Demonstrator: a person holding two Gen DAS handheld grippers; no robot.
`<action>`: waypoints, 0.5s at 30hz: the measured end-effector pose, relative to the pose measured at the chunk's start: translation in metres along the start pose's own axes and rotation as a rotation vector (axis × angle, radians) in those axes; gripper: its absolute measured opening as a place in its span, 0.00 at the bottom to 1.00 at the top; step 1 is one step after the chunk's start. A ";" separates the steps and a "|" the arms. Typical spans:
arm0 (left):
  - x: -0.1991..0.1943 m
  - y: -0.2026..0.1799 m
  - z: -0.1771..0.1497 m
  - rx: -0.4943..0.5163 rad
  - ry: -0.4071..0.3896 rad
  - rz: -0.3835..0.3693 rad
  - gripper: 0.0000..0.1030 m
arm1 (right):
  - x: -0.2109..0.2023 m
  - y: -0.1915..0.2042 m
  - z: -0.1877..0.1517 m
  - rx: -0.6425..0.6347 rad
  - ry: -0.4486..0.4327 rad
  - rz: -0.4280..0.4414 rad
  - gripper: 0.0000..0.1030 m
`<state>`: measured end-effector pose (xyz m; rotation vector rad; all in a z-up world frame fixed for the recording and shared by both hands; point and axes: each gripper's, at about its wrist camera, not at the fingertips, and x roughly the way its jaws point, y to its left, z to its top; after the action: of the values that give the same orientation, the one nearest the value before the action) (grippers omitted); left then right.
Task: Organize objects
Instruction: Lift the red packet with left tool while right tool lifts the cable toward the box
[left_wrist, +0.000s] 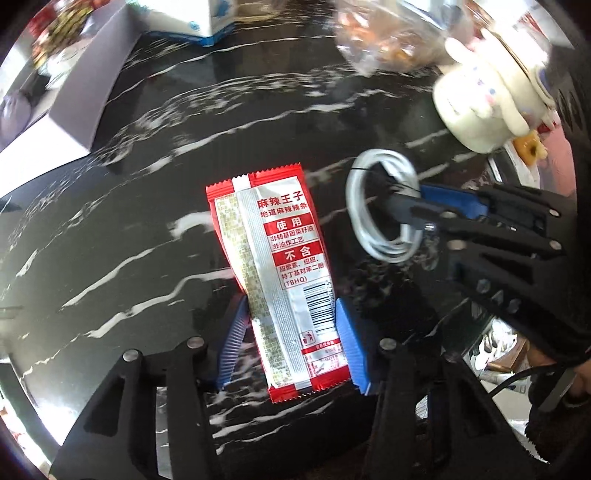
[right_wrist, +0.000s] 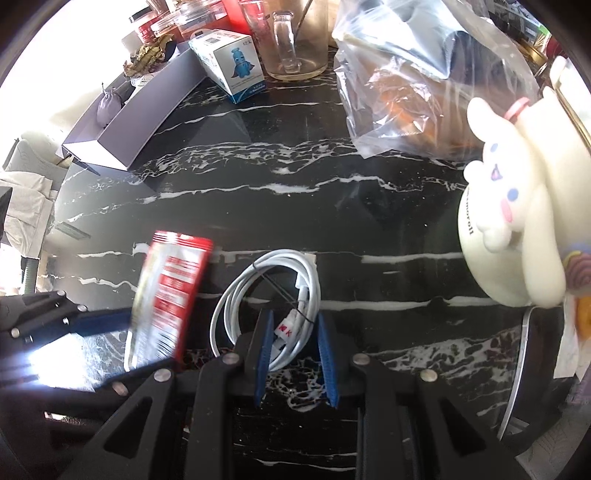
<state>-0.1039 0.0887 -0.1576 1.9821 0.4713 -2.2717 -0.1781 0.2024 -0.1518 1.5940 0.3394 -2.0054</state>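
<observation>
A red and silver snack packet (left_wrist: 277, 266) sits between the blue pads of my left gripper (left_wrist: 291, 321), which is shut on its lower half and holds it over the black marble table (left_wrist: 110, 221). The packet also shows in the right wrist view (right_wrist: 166, 295), held clear of the table. A coiled white cable (right_wrist: 273, 295) lies between the blue pads of my right gripper (right_wrist: 293, 332), which is shut on its near side. In the left wrist view the cable (left_wrist: 380, 206) hangs from the right gripper (left_wrist: 410, 206).
A cream plush-faced cup (right_wrist: 517, 229) stands at the right. A clear plastic bag (right_wrist: 424, 81) of goods lies at the back right. A grey open box (right_wrist: 147, 110), a white and blue carton (right_wrist: 232, 59) and a glass jug (right_wrist: 299, 37) stand at the back.
</observation>
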 end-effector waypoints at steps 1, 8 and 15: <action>-0.001 0.005 -0.001 -0.011 0.000 0.001 0.45 | 0.000 -0.001 0.000 -0.004 0.002 0.004 0.23; -0.008 0.035 -0.002 -0.082 -0.015 0.022 0.46 | 0.000 0.002 0.002 -0.022 0.006 0.014 0.23; -0.007 0.053 0.005 -0.103 -0.050 0.095 0.52 | 0.003 0.018 -0.001 -0.017 -0.006 -0.032 0.40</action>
<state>-0.0937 0.0365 -0.1590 1.8538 0.4691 -2.1883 -0.1681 0.1871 -0.1524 1.5808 0.3808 -2.0256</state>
